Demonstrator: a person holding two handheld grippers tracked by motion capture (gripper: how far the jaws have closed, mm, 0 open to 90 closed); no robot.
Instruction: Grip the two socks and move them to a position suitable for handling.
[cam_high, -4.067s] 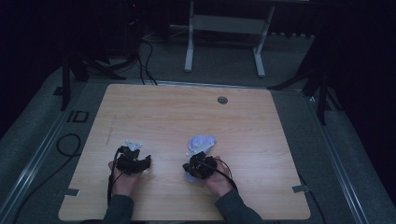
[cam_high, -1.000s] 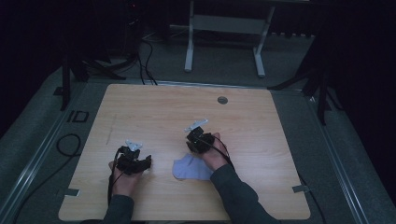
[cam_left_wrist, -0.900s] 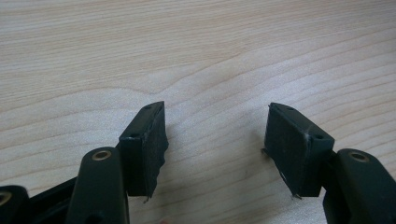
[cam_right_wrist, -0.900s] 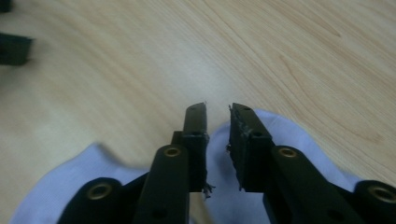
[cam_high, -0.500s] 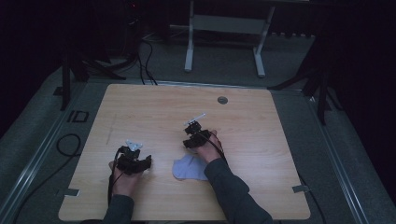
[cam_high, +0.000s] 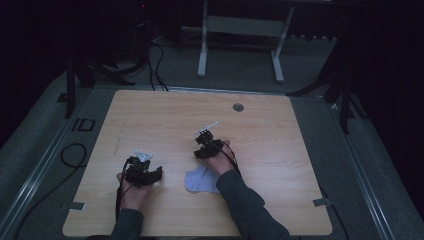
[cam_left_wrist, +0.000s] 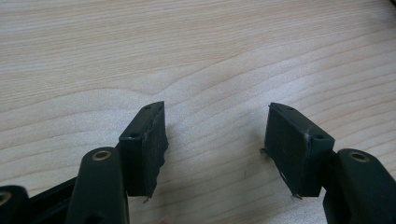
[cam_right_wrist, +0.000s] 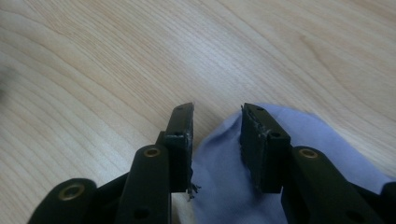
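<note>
A pale lavender cloth lies flat on the wooden table, partly under the person's right wrist. My right gripper is just beyond the cloth's far edge. In the right gripper view its jaws stand apart and have just closed a little. The cloth's rounded edge lies on the table beneath and between them, and the pads do not press on it. My left gripper rests at the front left. Its jaws are wide open over bare wood.
A small round grommet sits in the table's far edge. Metal stand legs and cables are on the dark floor beyond. Bare wood stretches across the far half and the right side of the table.
Four seconds ago the cloth was bunched at the right gripper's tip; now it lies flat nearer the front edge. Over the last second the right hand shifted slightly. The left has kept still.
</note>
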